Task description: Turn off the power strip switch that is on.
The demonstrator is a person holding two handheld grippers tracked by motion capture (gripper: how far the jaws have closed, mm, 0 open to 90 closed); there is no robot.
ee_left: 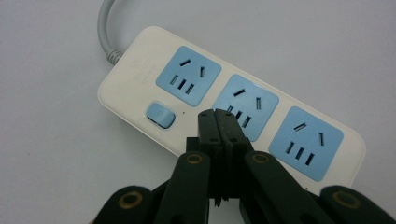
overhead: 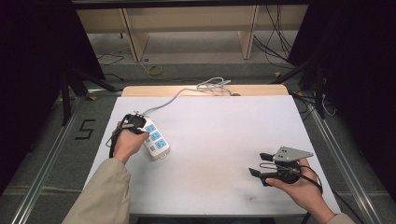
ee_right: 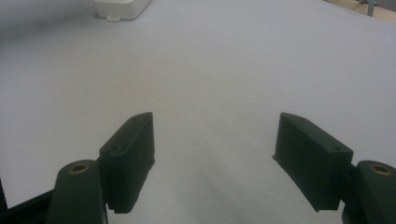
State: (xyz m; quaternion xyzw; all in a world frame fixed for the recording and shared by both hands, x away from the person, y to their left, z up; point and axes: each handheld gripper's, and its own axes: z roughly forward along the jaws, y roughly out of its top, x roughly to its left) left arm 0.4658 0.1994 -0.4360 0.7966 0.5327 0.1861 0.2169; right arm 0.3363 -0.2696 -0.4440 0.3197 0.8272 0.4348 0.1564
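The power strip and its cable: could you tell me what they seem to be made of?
The power strip looks like smooth, slightly glossy cream plastic, its moulded socket faces matte light blue. The cable appears sheathed in grey rubber or soft plastic, with a ribbed strain relief.

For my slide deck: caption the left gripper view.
Shut left gripper poised over a white power strip with three blue sockets, beside its blue switch.

Power strip (ee_right: pixel 122 8) cut off by top edge in right gripper view; its far end under left gripper (overhead: pixel 135 122) in high view.
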